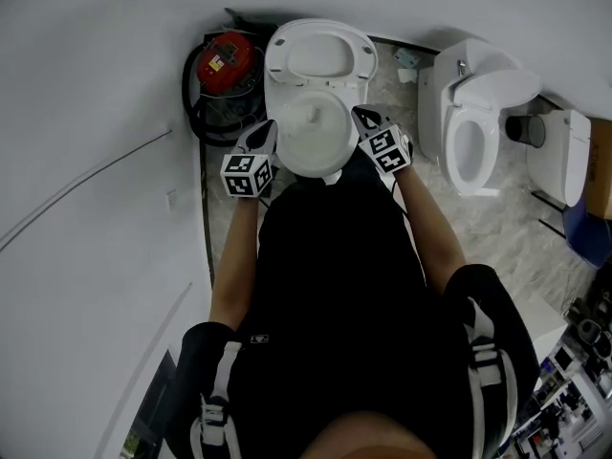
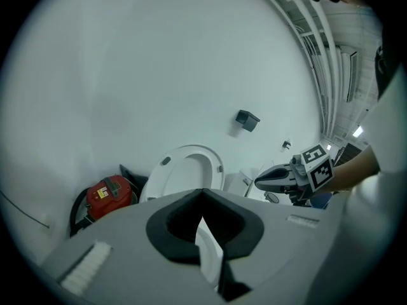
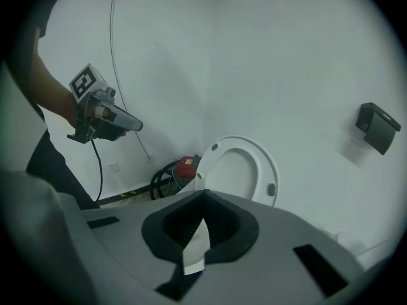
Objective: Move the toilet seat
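White-walled bathroom, marbled floor (image 1: 497, 228). At far centre, toilet seat (image 1: 363, 65) raised upright against wall (image 1: 96, 65) above open bowl (image 1: 314, 142), red vacuum (image 1: 225, 62) just left. Either side of bowl, left gripper (image 1: 268, 128) and right gripper (image 1: 362, 116), fingers of both shut tight, gripping nothing.
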Action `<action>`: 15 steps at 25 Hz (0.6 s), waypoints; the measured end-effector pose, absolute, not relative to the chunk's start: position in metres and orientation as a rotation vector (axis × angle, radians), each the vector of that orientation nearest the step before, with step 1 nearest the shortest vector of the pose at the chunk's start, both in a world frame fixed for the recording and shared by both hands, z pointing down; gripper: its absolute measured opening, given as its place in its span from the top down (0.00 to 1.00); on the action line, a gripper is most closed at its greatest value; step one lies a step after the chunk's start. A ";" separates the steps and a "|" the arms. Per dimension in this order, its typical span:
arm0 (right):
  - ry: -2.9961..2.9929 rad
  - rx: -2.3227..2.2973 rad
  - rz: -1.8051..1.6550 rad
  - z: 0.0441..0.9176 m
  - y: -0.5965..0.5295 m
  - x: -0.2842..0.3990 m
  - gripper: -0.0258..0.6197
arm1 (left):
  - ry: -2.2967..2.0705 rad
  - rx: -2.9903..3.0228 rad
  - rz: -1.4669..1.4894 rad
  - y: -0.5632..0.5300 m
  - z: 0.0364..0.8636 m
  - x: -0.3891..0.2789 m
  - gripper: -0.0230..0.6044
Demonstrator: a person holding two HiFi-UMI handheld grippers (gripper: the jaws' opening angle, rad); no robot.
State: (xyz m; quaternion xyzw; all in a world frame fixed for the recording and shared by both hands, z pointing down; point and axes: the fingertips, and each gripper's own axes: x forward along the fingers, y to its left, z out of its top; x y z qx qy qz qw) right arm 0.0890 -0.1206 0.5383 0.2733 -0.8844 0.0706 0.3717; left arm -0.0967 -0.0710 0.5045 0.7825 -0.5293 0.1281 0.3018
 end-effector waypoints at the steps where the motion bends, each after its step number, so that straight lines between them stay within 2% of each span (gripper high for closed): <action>1: -2.264 0.711 0.184 0.540 -0.120 0.091 0.96 | -1.405 2.077 0.341 -0.070 0.504 -0.097 0.97; 15: -2.261 0.760 0.192 0.537 -0.125 0.099 0.96 | -1.414 2.067 0.359 -0.069 0.508 -0.105 0.97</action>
